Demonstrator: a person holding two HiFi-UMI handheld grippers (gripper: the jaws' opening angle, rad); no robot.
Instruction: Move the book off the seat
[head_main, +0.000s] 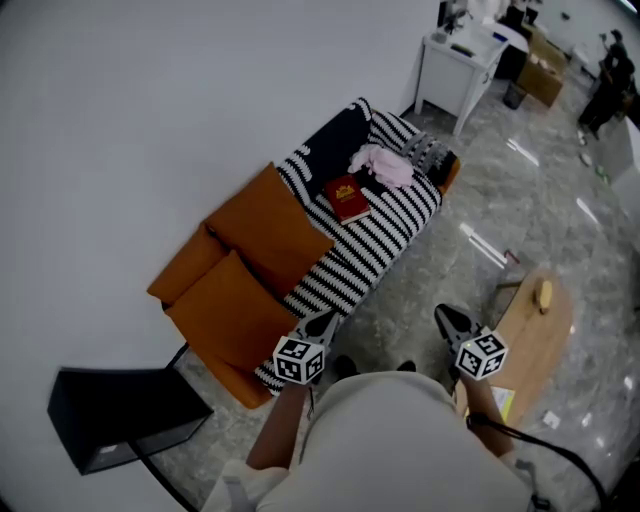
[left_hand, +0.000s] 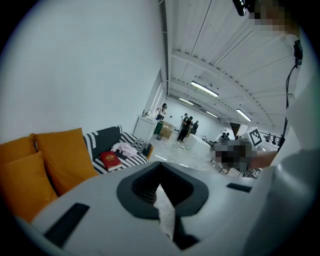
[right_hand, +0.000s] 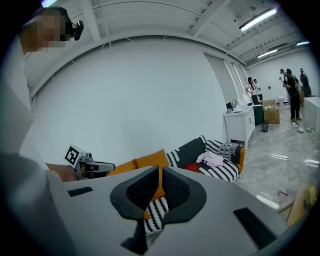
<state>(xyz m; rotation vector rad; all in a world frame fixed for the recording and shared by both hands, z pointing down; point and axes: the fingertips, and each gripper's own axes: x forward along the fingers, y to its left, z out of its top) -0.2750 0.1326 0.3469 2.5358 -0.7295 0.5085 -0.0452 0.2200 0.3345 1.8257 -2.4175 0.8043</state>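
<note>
Well back from the sofa (head_main: 228, 380), a person held both tools close to the body. The left gripper (head_main: 324, 322) and the right gripper (head_main: 446, 319) each had their jaws pressed together on nothing. The red book (head_main: 346, 197) lay flat on the black-and-white striped throw (head_main: 385, 240) covering the seat, just beside a crumpled pink cloth (head_main: 383, 163) and apart from the orange cushions (head_main: 270, 228). A pale wooden table (head_main: 535, 340) stood at the person's right.
</note>
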